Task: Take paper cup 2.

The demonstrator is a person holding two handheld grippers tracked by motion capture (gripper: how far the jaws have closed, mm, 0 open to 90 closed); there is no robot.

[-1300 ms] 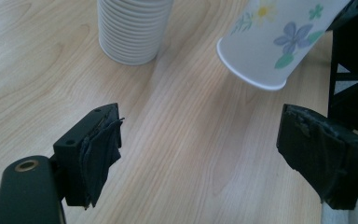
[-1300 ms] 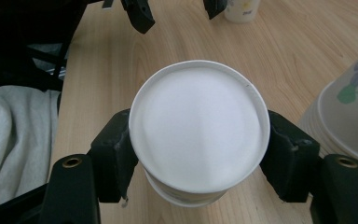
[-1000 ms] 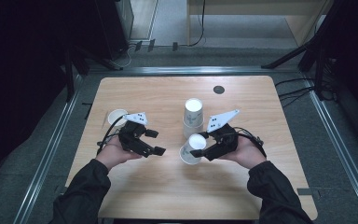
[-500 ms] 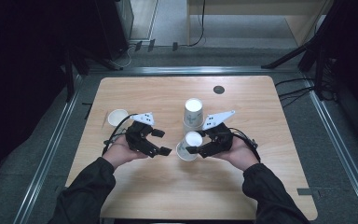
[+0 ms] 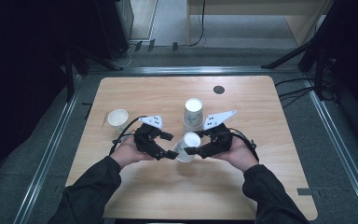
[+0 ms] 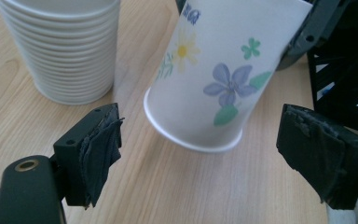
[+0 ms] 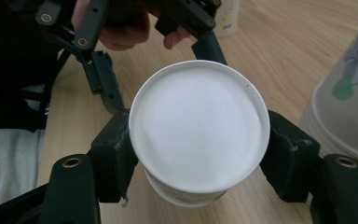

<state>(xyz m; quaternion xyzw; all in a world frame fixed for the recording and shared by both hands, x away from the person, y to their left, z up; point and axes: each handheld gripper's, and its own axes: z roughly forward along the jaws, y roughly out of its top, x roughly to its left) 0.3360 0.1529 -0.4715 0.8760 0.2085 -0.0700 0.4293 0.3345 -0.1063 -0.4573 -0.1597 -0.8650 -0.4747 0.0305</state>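
A white paper cup with a flower print [image 5: 189, 139] is held upside down and tilted, its rim lifted off the table [image 5: 135, 93]. My right gripper [image 5: 196, 143] is shut on its sides. In the right gripper view the cup's flat white base [image 7: 198, 126] faces the camera between the two pads [image 7: 284, 158]. My left gripper [image 5: 170, 145] is open just left of the cup. In the left gripper view its pads [image 6: 100, 144] stand on either side of the cup's lower rim [image 6: 200, 140] without touching it. A stack of upside-down cups [image 5: 193, 113] stands just behind.
A single upright cup [image 5: 118, 118] stands at the table's left. A small black disc [image 5: 218, 89] lies at the back. The stack [image 6: 70, 46] is close on the left in the left gripper view. Metal rails run along the table's sides.
My left gripper has moved right and closer to the held cup. The right gripper and its cup have shifted slightly left.
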